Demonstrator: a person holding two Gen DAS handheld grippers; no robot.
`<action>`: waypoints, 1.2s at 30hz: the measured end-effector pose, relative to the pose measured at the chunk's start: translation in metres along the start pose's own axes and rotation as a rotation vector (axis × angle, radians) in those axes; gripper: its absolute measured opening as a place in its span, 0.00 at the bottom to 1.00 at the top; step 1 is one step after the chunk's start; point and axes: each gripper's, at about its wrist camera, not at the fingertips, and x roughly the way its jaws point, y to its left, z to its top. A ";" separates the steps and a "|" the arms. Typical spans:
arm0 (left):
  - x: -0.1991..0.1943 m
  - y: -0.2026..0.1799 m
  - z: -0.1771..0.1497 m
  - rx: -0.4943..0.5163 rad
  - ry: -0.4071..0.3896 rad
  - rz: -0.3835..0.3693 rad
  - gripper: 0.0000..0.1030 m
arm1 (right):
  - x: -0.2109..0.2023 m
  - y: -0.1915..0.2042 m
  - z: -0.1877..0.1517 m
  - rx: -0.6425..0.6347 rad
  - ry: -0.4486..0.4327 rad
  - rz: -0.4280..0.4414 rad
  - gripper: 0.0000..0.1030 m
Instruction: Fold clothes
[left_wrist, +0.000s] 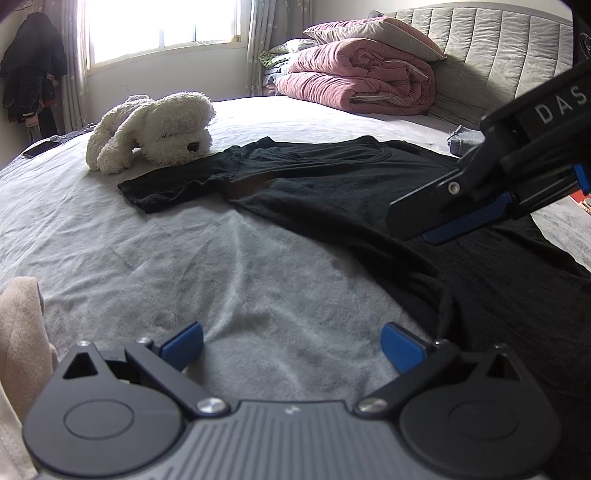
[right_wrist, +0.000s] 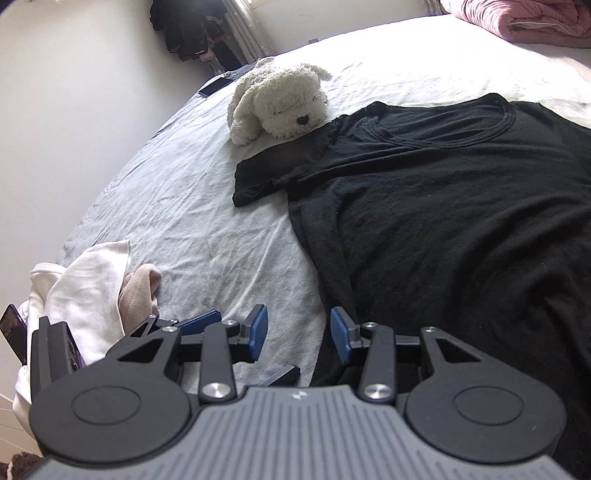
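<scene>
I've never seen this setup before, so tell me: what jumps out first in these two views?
A black T-shirt lies spread flat on the pale bed sheet, one sleeve reaching toward a fluffy white toy dog. A folded pink quilt sits by the headboard. Both grippers, left and right, are open and empty.

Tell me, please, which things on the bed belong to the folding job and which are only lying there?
For the job:
- black T-shirt, spread flat
- white and beige clothes, in a heap
- left gripper, open
- right gripper, open, nothing held

Lying about:
- plush dog
- pink quilt, folded
- phone at the bed's edge
</scene>
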 end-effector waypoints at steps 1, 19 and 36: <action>0.000 0.001 0.000 -0.004 0.001 -0.003 1.00 | -0.001 -0.001 -0.001 0.005 0.003 0.003 0.41; -0.052 0.061 0.016 -0.351 0.020 -0.028 0.96 | -0.015 -0.004 -0.013 0.000 0.053 0.052 0.41; -0.061 0.076 0.012 -0.443 0.110 -0.079 0.86 | 0.013 0.028 -0.059 -0.107 0.194 -0.002 0.41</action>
